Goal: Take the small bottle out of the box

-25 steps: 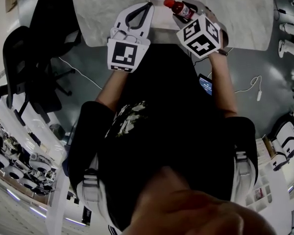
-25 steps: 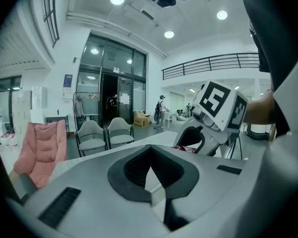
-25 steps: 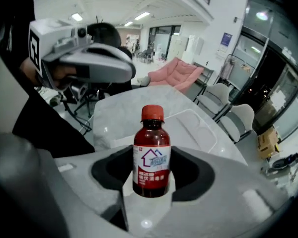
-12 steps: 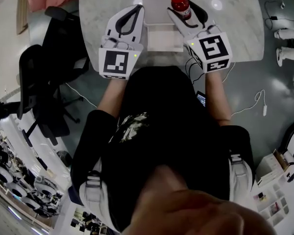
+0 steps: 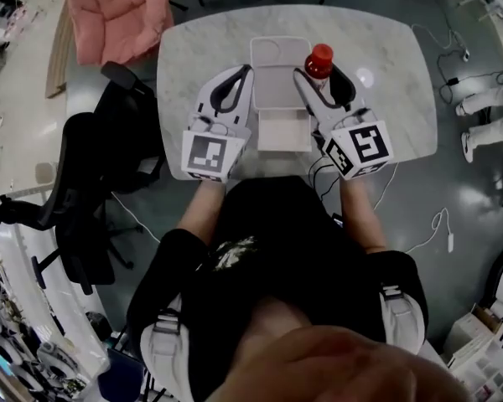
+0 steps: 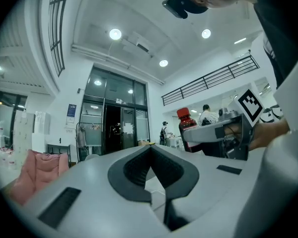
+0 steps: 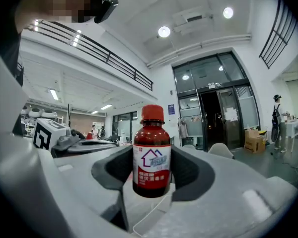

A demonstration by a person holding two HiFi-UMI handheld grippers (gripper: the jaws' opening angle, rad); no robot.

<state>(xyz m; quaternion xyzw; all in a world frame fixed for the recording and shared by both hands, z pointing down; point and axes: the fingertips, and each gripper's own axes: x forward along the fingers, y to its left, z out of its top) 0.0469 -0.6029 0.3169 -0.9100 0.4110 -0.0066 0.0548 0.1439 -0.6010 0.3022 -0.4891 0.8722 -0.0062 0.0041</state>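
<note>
The small bottle [image 7: 151,152], dark red-brown with a red cap and a white label, stands upright between the jaws of the right gripper [image 5: 318,75]. The jaws are spread wide, yet their dark pads press on the body at the height of the label, so the grip looks firm. From above, the red cap shows just to the right of the white box [image 5: 278,74], which lies open on the marble table [image 5: 201,48], and the bottle is no longer inside it. How high it hangs over the tabletop is hard to judge from overhead, though the right gripper view looks out level across the room, which suggests it is well clear.

The left gripper [image 5: 245,72] hovers on the other side of the box, its jaws closed tip to tip with nothing between them; it touches neither box nor bottle. A black office chair [image 5: 84,191] stands left of the table and a pink cushion [image 5: 117,15] lies beyond it.

The lifting-out step looks done: the bottle is out and in hand. What remains, I'd say, is to put it down. That calls for carrying it over a bare patch of table beside the box, lowering it upright until its base rests, and only then spreading the jaws, since a narrow bottle let go early could tip over
</note>
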